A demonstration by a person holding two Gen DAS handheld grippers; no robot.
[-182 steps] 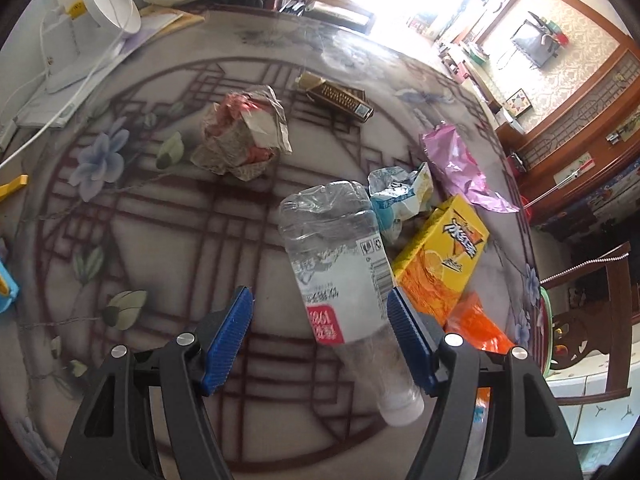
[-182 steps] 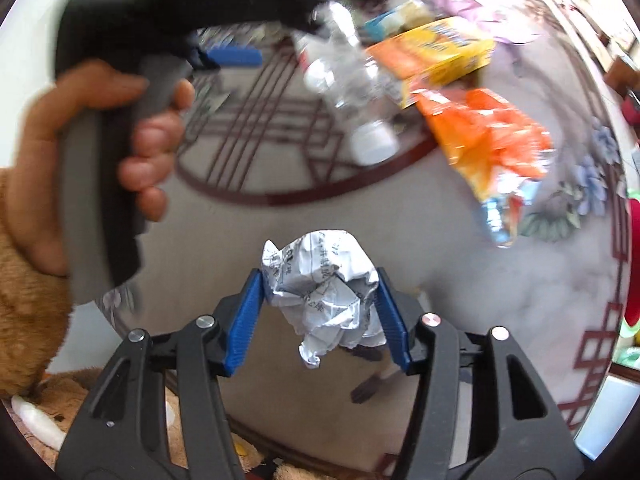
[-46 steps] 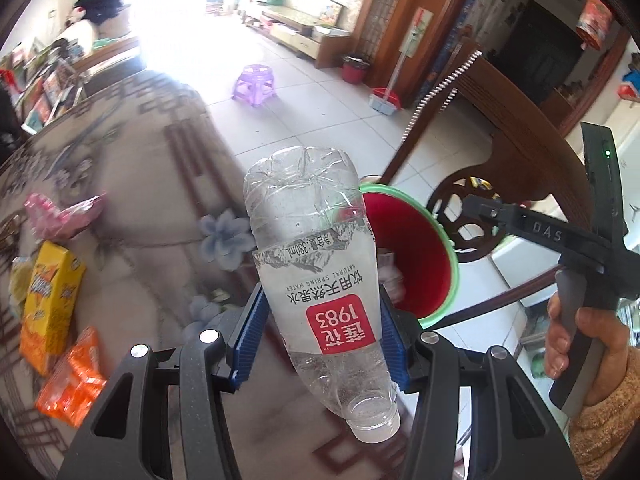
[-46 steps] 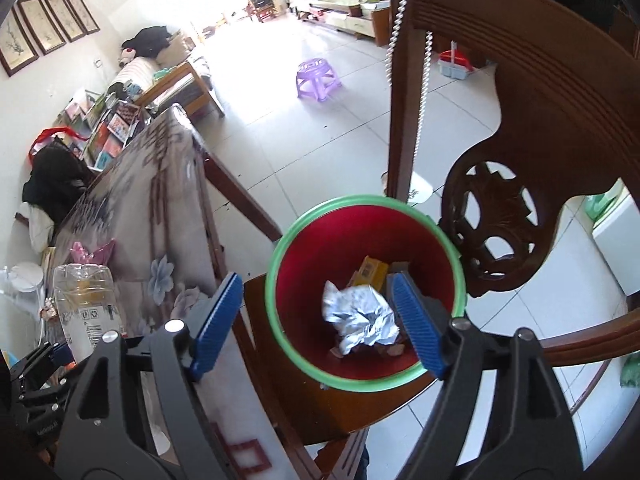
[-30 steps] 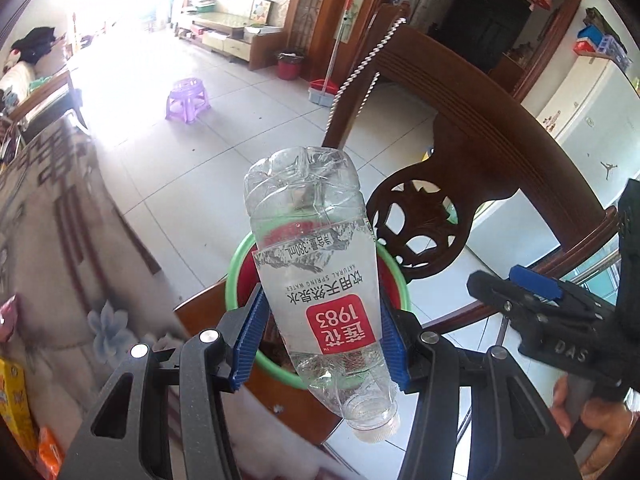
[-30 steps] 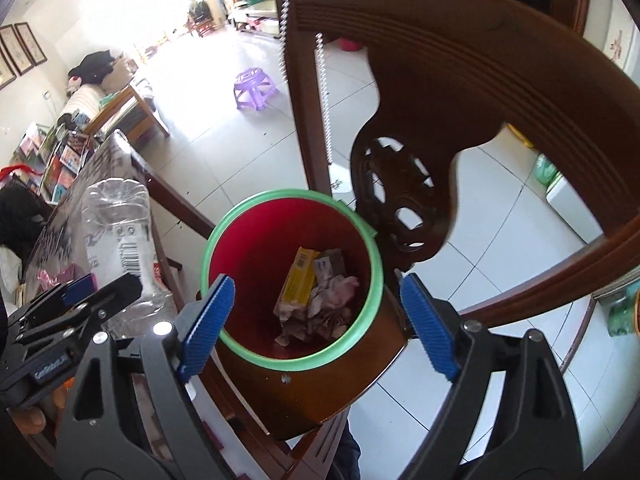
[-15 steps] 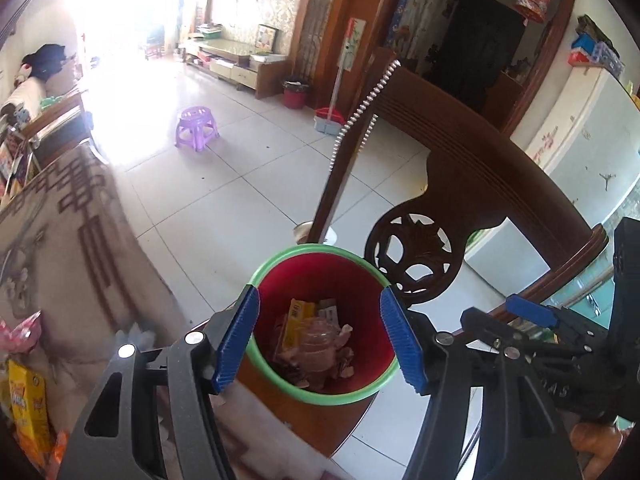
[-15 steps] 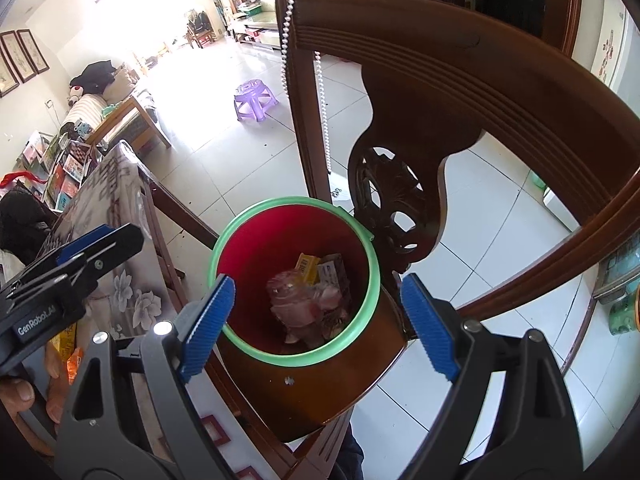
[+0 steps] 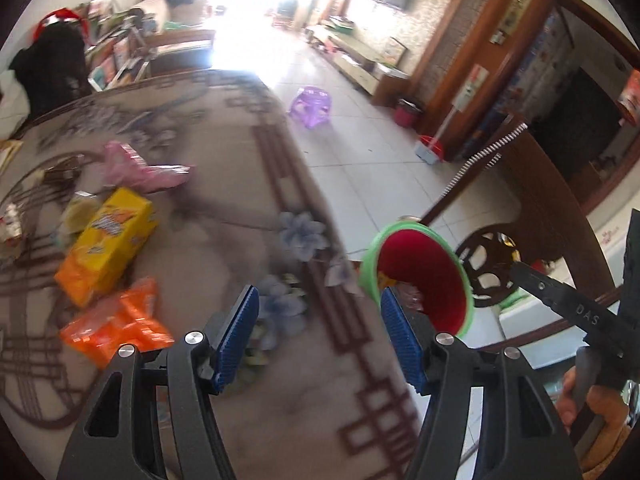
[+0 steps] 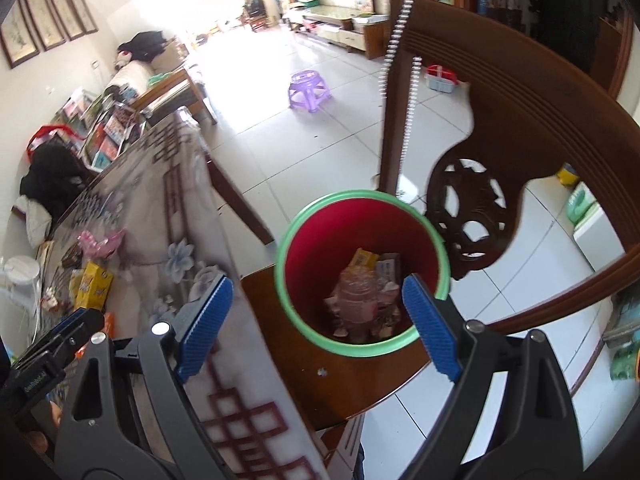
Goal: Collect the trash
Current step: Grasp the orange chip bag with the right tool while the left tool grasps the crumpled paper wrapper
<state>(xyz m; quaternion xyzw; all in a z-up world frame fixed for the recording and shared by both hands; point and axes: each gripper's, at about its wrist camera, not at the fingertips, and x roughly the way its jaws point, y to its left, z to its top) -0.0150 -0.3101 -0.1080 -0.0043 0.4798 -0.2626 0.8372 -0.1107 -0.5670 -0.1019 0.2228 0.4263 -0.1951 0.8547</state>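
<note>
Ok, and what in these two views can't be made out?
- Left wrist view: motion blur hides the print on the yellow carton and orange wrapper.
- Left wrist view: the bin tilts away; its contents barely show.
- Right wrist view: the plastic bottle covers the trash beneath it.
- Right wrist view: the table's far trash is too small to identify.

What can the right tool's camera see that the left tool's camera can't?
Only the right view looks down into the bin at the plastic bottle lying in it. Only the left view clearly shows the orange wrapper on the table. Both show the bin, the yellow box, the pink wrapper, the purple stool and the wooden chair.
</note>
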